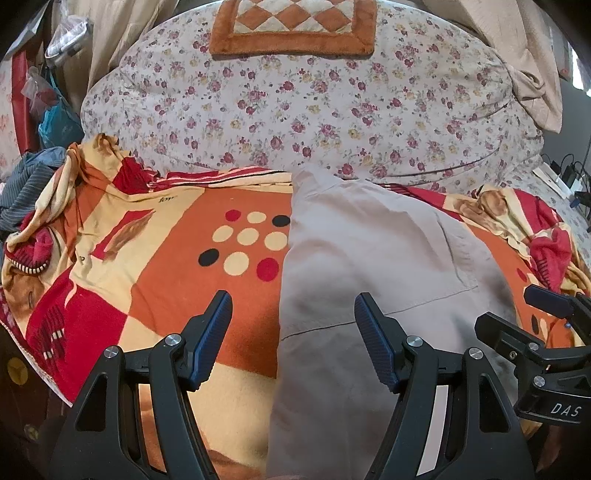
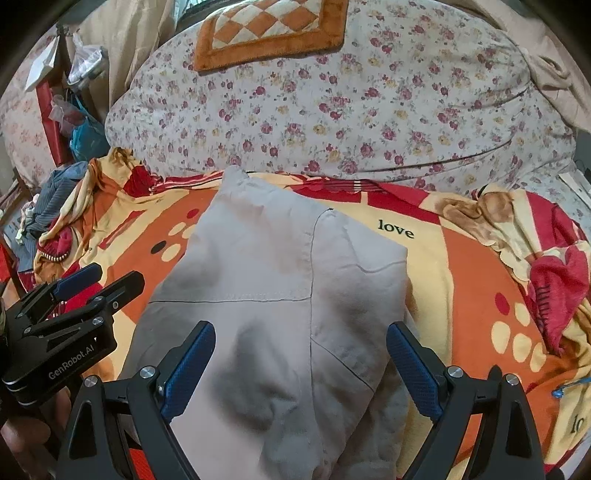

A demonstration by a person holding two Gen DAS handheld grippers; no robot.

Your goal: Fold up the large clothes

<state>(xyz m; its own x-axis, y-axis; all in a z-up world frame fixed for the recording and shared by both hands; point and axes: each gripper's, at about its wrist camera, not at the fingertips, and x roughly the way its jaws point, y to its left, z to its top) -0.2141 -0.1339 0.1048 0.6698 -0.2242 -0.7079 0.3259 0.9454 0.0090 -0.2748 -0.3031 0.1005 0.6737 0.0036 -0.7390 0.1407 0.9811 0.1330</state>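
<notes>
Bed filling the room's middle, daylight falling evenly.
An orange patterned blanket (image 1: 166, 280) is covering the bed; a floral duvet (image 1: 295, 118) is bulging behind it, beige curtains (image 1: 517, 55) hanging beyond, bags (image 1: 55, 122) crowding the left.

A home bedroom: bed (image 1: 295, 122) with floral quilt.

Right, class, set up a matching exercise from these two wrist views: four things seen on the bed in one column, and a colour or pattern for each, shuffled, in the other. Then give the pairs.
Things:
1. folded garment
2. blanket
3. quilt
4. small mat

Descriptions:
A. pale with small red flowers
B. plain light grey-beige
C. brown border with checks
D. orange, red and cream with dots

Pairs: 1-B, 2-D, 3-A, 4-C
</notes>
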